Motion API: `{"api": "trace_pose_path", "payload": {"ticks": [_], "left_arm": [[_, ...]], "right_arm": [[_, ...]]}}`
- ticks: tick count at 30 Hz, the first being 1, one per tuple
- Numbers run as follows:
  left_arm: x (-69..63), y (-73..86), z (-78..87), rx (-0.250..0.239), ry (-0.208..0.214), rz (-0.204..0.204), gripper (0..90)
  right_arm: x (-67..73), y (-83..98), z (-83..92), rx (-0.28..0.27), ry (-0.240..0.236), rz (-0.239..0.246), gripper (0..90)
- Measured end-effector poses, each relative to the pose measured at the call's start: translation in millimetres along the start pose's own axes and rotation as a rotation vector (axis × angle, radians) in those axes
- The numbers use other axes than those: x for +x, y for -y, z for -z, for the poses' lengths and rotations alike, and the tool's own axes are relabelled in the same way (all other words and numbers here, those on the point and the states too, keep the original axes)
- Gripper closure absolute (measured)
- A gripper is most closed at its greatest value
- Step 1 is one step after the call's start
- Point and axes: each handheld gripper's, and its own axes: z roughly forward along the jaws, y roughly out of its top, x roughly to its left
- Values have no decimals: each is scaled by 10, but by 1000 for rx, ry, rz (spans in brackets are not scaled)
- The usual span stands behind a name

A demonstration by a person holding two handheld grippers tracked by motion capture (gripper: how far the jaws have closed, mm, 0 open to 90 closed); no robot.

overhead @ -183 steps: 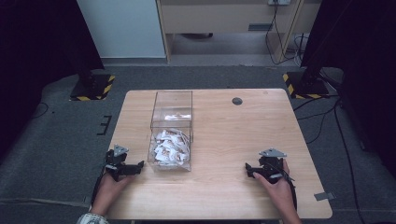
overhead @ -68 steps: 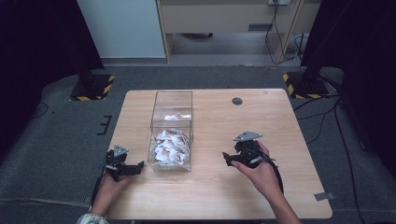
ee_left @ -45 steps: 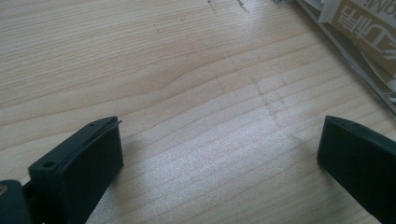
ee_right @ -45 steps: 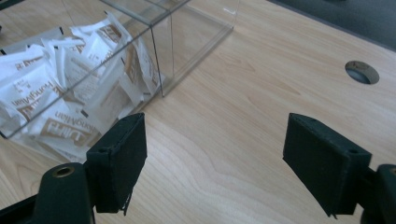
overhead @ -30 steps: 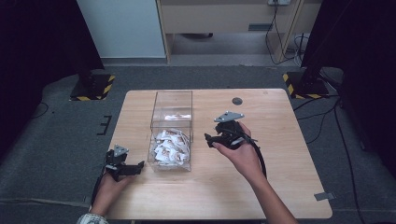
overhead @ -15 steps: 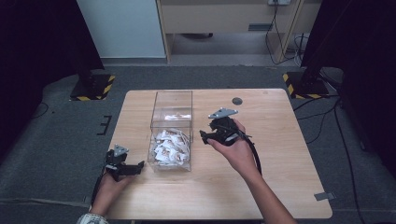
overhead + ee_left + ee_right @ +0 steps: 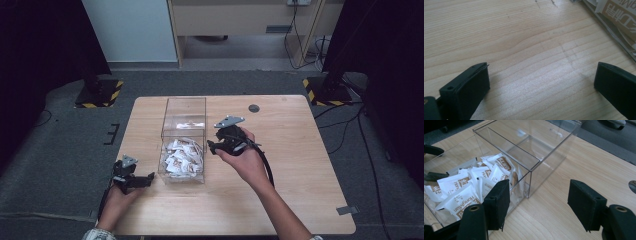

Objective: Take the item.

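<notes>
A clear plastic box [image 7: 185,107] with two compartments stands on the wooden table [image 7: 300,150]. Its near compartment holds several white sachets [image 7: 182,157] with brown print; the far one is bare. My right gripper [image 7: 210,147] hovers just right of the box, level with the divider, pointing at its side wall. Its jaws have just been closing a little; they stand open with nothing between them. In the right gripper view the box [image 7: 541,142] and sachets [image 7: 461,185] lie ahead of the right gripper [image 7: 539,195]. My left gripper [image 7: 149,179] rests left of the box, open over bare wood [image 7: 541,82].
A small dark round disc [image 7: 254,108] sits in the tabletop near the far edge, right of the box. A black cable [image 7: 265,165] trails from the right gripper along the forearm. Yellow-and-black stand bases [image 7: 97,95] sit on the floor beyond the far corners.
The right gripper has travelled from the table's front right corner leftward and away, up to the box's right side. The left gripper has kept still.
</notes>
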Motion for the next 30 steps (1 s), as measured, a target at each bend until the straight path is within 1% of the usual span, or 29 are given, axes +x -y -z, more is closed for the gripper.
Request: {"api": "trace_pose_path", "payload": {"ticks": [1, 4, 12, 14, 21, 30], "left_arm": [[0, 0, 0, 0, 0, 0, 0], [0, 0, 0, 0, 0, 0, 0], [0, 0, 0, 0, 0, 0, 0], [0, 0, 0, 0, 0, 0, 0], [0, 0, 0, 0, 0, 0, 0], [0, 0, 0, 0, 0, 0, 0]], "right_arm": [[27, -18, -12, 2, -3, 10, 352], [47, -35, -27, 1, -7, 20, 361], [113, -87, -97, 1, -26, 28, 401], [123, -89, -100, 1, -26, 31, 406], [222, -102, -146, 6, -52, 45, 446], [286, -96, -221, 11, -66, 61, 484]]}}
